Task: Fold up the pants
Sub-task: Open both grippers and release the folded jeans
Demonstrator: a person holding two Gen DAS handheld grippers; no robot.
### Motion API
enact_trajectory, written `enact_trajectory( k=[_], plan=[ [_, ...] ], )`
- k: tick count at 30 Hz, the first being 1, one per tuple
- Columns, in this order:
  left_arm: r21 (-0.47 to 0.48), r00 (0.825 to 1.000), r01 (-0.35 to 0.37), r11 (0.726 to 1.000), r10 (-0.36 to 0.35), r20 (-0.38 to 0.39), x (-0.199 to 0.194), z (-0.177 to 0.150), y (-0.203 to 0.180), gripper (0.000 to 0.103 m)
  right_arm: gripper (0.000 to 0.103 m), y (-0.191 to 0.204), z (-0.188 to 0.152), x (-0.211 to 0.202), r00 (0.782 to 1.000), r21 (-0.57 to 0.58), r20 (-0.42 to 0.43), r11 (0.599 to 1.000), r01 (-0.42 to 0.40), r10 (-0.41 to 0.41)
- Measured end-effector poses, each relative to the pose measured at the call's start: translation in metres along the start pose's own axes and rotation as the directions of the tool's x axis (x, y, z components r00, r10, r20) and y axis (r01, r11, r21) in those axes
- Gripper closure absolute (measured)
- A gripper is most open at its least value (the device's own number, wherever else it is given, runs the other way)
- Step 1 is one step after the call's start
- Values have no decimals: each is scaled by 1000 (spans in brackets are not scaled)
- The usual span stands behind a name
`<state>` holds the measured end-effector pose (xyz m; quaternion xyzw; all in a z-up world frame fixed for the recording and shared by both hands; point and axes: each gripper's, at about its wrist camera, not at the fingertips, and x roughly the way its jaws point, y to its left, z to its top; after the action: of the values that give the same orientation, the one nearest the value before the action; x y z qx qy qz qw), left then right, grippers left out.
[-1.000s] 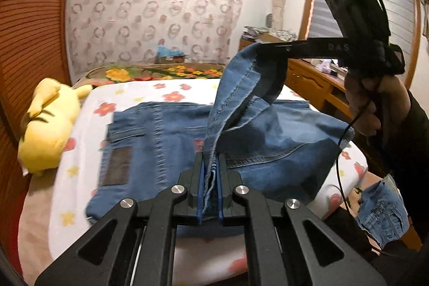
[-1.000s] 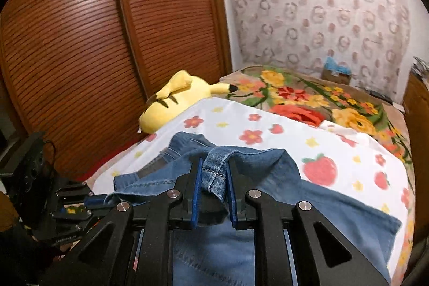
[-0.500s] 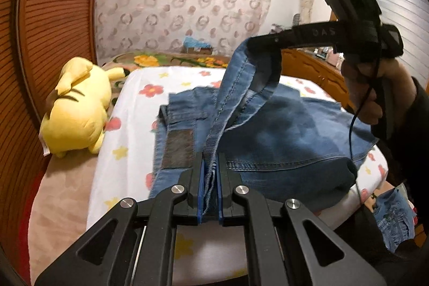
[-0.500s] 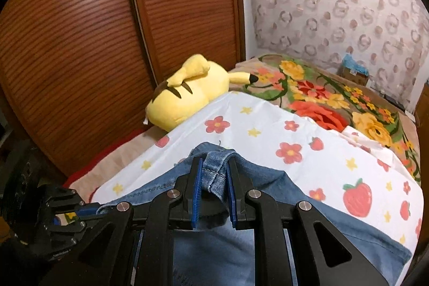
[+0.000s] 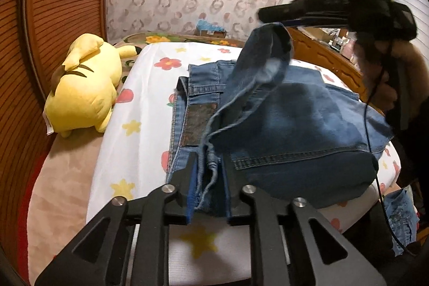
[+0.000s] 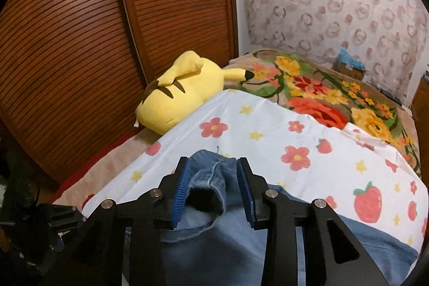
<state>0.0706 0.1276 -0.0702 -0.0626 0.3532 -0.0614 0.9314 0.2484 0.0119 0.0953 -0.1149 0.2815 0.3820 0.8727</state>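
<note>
Left gripper [image 5: 208, 173]: jaws opening — hem slack between pads, grip released.
Right gripper [image 6: 213, 186]: jaws opening — cuff loose between, no longer pinched.
Jeans [image 5: 295, 125]: folded on sheet [image 5: 128, 141], plush [image 5: 80, 93] at 9 o'clock.
Meaning: fold laid, likely done.

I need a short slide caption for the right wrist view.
Right gripper opening around a jeans hem above the flowered sheet.

left gripper [image 5: 207, 186] opening, right gripper [image 6: 214, 192] opening
</note>
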Motion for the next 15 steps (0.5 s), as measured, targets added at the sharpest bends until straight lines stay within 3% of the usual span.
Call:
enact_trajectory(
  k=[2,8,15],
  plan=[
    [-7,1000,-5,1000,5,0,0,-1,3,75,66,-3,-6,-9,1000,-11,8,1000,19,-19],
    [-10,1000,-29,1000,29,1,-2,0,7,70,66,-21,-24,-59,997,-14,46,997,70,-69],
    [-11,998,-14,1000,14,61,-11,11,0,29,65,-40,-64,-113,986,-7,51,987,159,-159]
  ],
)
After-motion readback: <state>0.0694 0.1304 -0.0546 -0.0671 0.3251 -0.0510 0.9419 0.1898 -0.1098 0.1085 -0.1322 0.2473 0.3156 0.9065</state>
